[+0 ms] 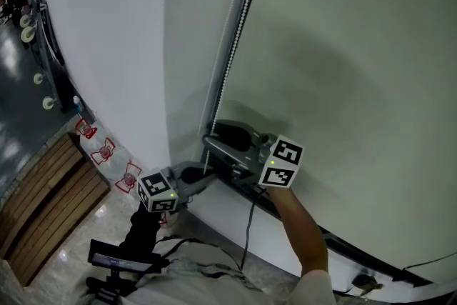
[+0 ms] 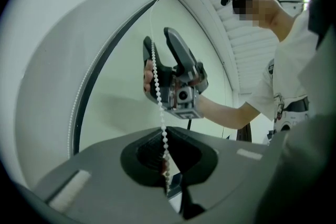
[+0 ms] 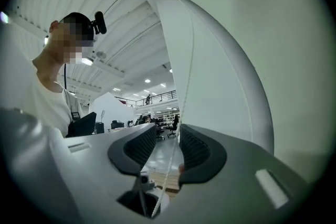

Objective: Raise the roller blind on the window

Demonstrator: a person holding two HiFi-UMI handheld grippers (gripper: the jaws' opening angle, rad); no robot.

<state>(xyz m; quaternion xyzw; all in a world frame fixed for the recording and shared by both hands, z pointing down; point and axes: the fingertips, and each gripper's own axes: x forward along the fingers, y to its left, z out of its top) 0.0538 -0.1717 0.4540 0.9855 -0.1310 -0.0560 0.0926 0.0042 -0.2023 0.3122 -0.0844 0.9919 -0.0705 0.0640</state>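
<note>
Left gripper (image 2: 166, 168) is my anchor on the bead chain (image 2: 158, 96) just now, so the step in hand, as I judge it, is a hand-over-hand regrip: the lower hand holds the tension while the upper one finds a new bite higher on the strand. To do it well I should keep the chain taut and in line with its run down the edge of the roller blind (image 1: 343, 53). I should centre the beads between the upper pads before closing, then pull straight down, not outward, so the beads do not skip or slip. The blind seems to cover the whole window, its bottom bar low near the sill, so most of the raising is left to do. As for the grip: the left jaws are pinched fully together on the chain, which rises from between them. The right gripper (image 3: 169, 148), just above, stands with its jaws well apart. The chain passes through the gap, but the pads do not press on it.
</note>
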